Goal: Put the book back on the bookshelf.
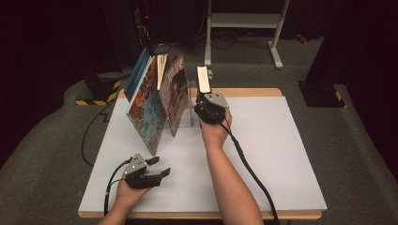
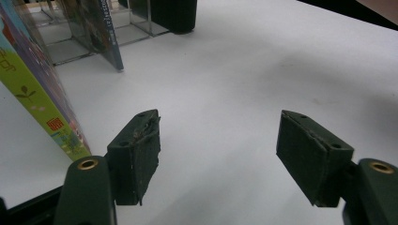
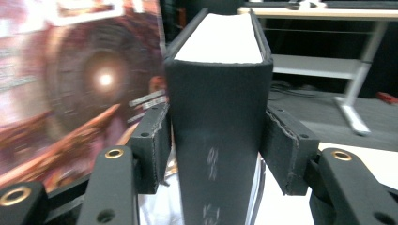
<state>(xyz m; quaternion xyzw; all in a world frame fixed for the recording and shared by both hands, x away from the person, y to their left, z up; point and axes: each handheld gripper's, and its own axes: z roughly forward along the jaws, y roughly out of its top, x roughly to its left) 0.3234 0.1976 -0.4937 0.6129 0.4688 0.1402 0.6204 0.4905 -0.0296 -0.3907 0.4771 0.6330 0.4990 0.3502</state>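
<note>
The right tongs (image 3: pixel 213 154) stand about a thick black book (image 3: pixel 218 122) with white page edges. In the right gripper view the spine sits between the two pads (image 3: pixel 151 145), with a thin gap showing along the right-hand pad; the jaws read as slack, not pressing. The book stands upright at upper centre of the high view (image 1: pixel 203 78), just beside a clear rack (image 1: pixel 187 115) that carries the other volumes. Judgement: the book has been set on end at the open side of the row so it joins the rest, and the grip is being let go.

The left tongs (image 2: pixel 220 154) are open and empty, jaws wide over bare white tabletop (image 2: pixel 244 70), at lower left of the high view (image 1: pixel 157 168). They are parked clear of the work, probably to leave room.

Left of the black book, a reddish magazine (image 1: pixel 174 93) and a large picture book (image 1: pixel 146 105) lean steeply across the rack, tops toward upper left.

The right hand (image 1: pixel 215 129) reaches up the frame, forearm long and nearly straight, wrist behind the gripper body. The left hand (image 1: pixel 131 191) rests low near the bottom edge, gripper pointing toward the right of the frame.
</note>
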